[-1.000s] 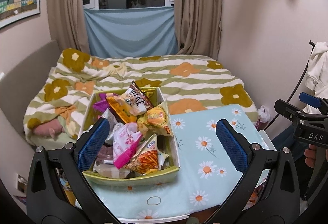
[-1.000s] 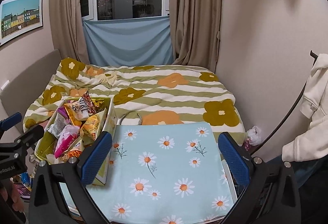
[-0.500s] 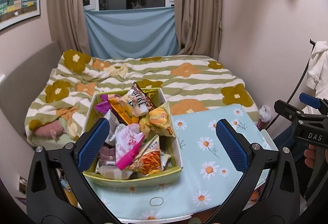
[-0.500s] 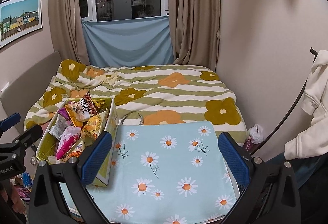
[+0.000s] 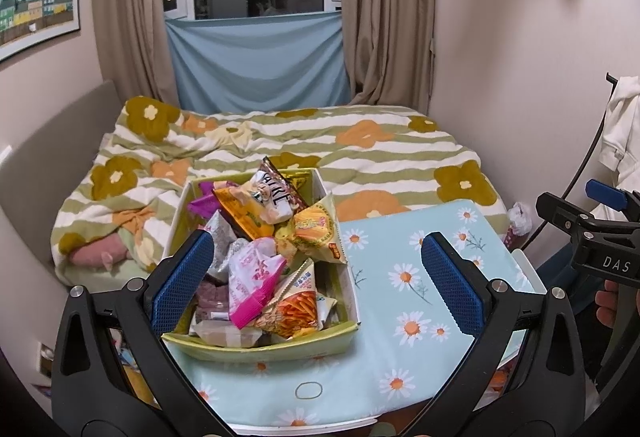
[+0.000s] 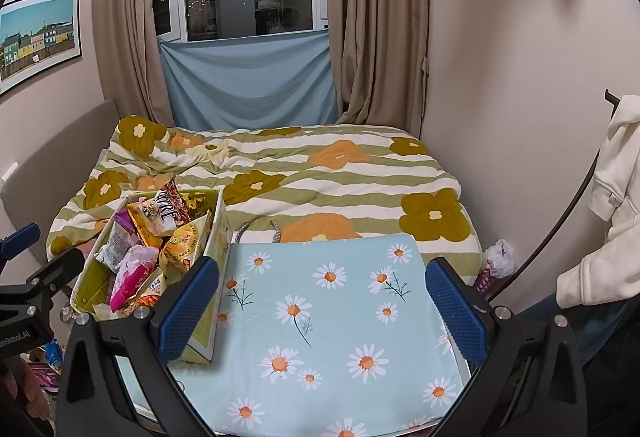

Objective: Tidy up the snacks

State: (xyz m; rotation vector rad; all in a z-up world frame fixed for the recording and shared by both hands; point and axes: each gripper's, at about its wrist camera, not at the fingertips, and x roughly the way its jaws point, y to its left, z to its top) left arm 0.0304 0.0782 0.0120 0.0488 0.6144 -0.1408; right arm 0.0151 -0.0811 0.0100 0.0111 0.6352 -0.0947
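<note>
Since a second ago, both my views are sitting a little higher and the open green-and-white cardboard box heaped with snack packets is lying slightly farther from my left gripper. I am holding that gripper with its blue-padded fingers spread wide, gripping nothing, framing the box, which is resting at about 10 o'clock on the pale blue daisy-print cloth covering the small table. Inside it, a pink-and-white wrapped packet is lying on top near the middle, an orange triangular chip bag toward 5 o'clock of it, a yellow round-printed pouch at 1 o'clock, and a brown lettered bag is standing tilted at 12 o'clock. I am also keeping my right gripper wide open and empty over the bare cloth, with the box at its 9 o'clock beside the left pad. Beyond the table, a green-striped flowered blanket is spreading at 12 o'clock.
</note>
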